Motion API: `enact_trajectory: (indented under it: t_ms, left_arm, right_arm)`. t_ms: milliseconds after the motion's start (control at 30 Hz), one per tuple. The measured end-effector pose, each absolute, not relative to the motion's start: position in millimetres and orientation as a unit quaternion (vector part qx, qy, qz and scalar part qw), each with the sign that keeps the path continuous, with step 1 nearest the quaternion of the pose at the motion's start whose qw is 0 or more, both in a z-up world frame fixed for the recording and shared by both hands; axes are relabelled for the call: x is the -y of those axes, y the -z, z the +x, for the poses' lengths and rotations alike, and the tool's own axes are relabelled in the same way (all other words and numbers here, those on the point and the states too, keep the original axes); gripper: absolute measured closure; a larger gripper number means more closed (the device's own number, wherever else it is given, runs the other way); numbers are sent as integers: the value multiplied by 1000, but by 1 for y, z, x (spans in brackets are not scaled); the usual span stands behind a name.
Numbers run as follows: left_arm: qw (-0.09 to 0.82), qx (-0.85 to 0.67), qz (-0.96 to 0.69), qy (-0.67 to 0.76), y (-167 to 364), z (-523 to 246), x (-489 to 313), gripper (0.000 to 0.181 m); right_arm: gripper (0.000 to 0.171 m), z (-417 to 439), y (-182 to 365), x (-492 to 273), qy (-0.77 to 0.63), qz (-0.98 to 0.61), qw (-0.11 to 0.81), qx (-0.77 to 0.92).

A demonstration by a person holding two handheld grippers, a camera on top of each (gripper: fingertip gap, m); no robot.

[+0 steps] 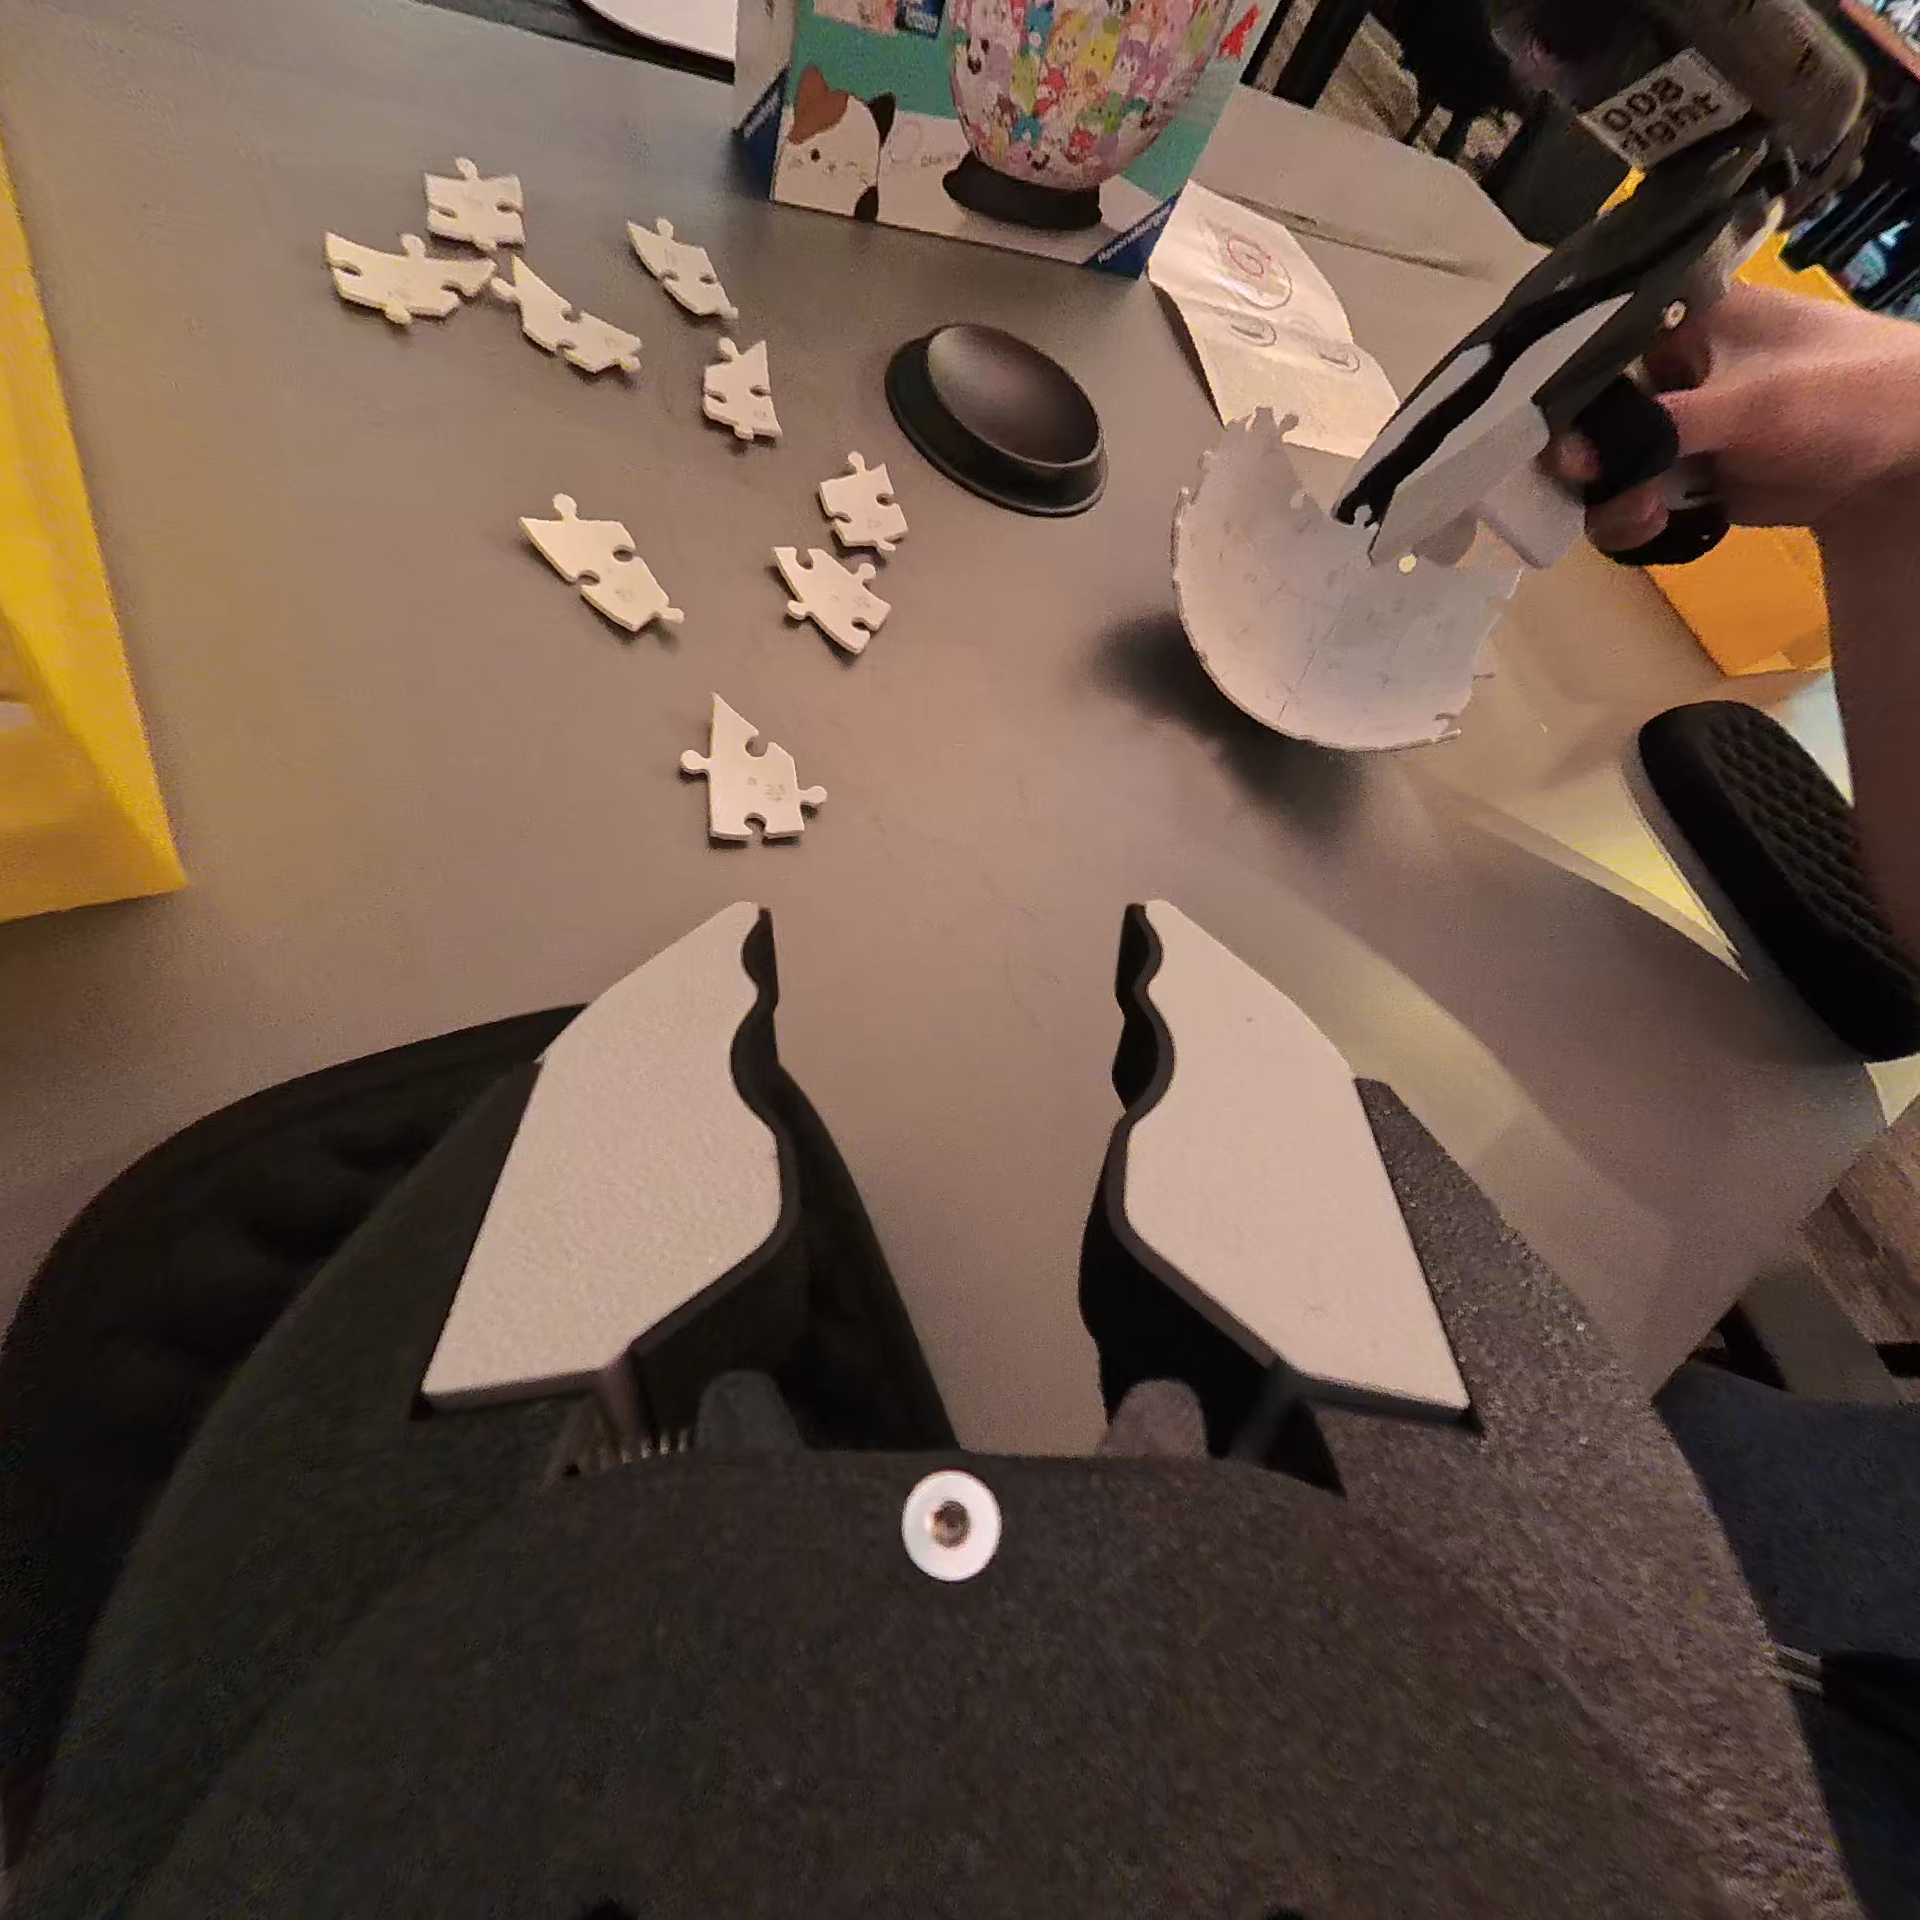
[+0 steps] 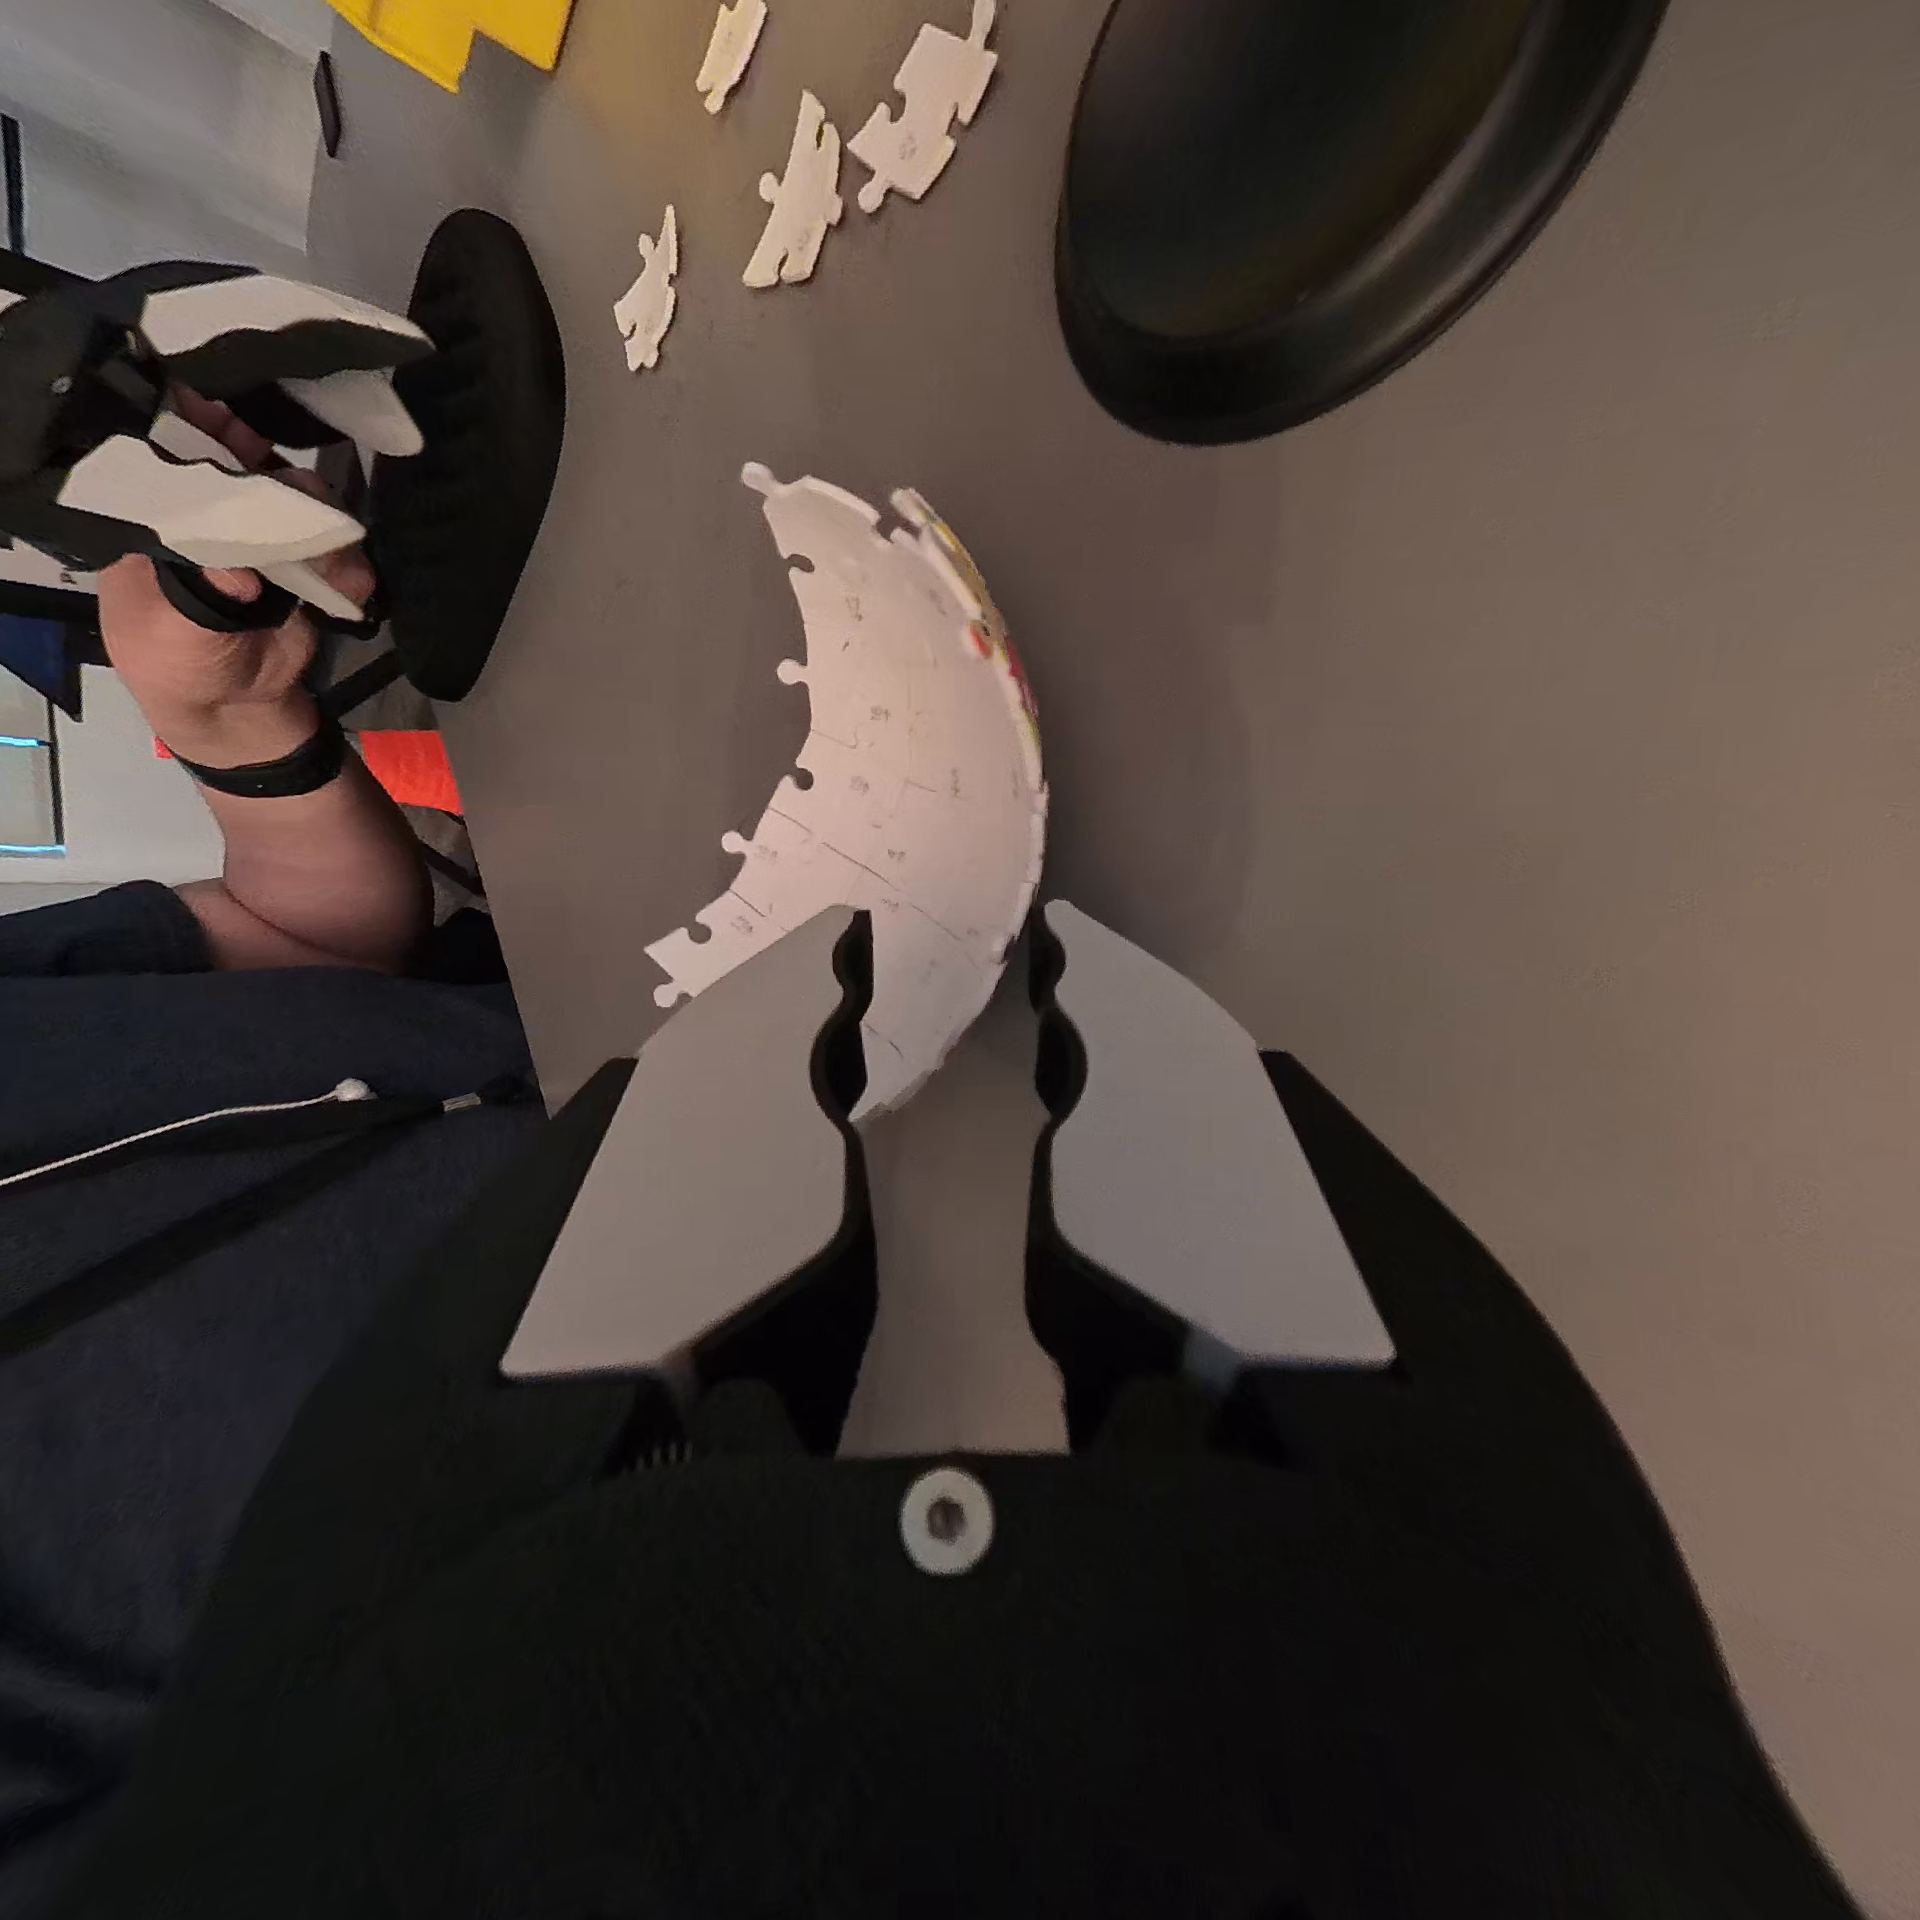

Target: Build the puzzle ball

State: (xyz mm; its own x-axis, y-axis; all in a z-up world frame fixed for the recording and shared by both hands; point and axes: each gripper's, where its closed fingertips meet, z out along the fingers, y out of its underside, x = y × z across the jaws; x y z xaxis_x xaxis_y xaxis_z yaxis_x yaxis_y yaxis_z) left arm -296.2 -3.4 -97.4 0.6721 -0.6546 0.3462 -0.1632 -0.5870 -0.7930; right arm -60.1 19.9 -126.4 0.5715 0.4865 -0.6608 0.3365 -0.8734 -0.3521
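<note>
Starting from the far left, there's a yellow bin (image 1: 62,665) at the edge of the gray desk (image 1: 312,644). Next over is a scatter of loose puzzle pieces (image 1: 603,556), all lying white side up, spread from the far side of the desk toward the near side; the closest single piece (image 1: 753,777) sits just ahead of the left hand-held gripper (image 1: 945,914). That one is spread wide with nothing between its fingers, hovering above bare desk.

Moving right, the black round stand (image 1: 992,416) sits alone on the desk, near the pieces but not touching any. Behind it stands the puzzle box (image 1: 977,114), with a folded instruction sheet (image 1: 1262,312) lying to its right.

Further right is the half-built puzzle ball (image 1: 1330,613), a curved white shell tipped on its side with its rounded outside resting on the desk and the jagged rim up. The right hand-held gripper (image 2: 945,920) is clamped on the shell's rim, one finger inside the curve and one outside; from its own camera you can see a bit of the coloured print on the outer face. A person's hand (image 1: 1766,416) holds that gripper, and a black chair armrest (image 1: 1787,873) sits at the desk's right edge.
</note>
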Motion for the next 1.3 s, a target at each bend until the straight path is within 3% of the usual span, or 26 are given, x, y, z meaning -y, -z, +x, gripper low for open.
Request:
enact_trajectory:
  t_ms: [233,433,900,1000,1233,1267,1300]
  left_arm:
    - [390,-347,-812,261,95,-253,-35,118]
    - [338,-458,-805,165,126,-207,-84,121]
    - [269,-449,-839,152,155,-188,-123,134]
    - [266,-458,-834,155,155,-187,-124,152]
    - [263,-467,-830,154,154,-186,-123,154]
    - [266,-470,-827,154,153,-186,-123,159]
    - [272,-472,-824,152,151,-185,-123,181]
  right_arm:
    - [141,-57,124,-27,-408,-875,103,238]
    - [141,-59,117,-32,-419,-866,125,244]
    - [141,-42,114,-31,-430,-850,146,265]
    - [141,-44,114,-32,-436,-846,144,271]
    - [144,-51,124,-34,-420,-849,126,294]
    - [146,-51,125,-36,-416,-850,127,296]
    - [146,-51,126,-39,-412,-851,130,298]
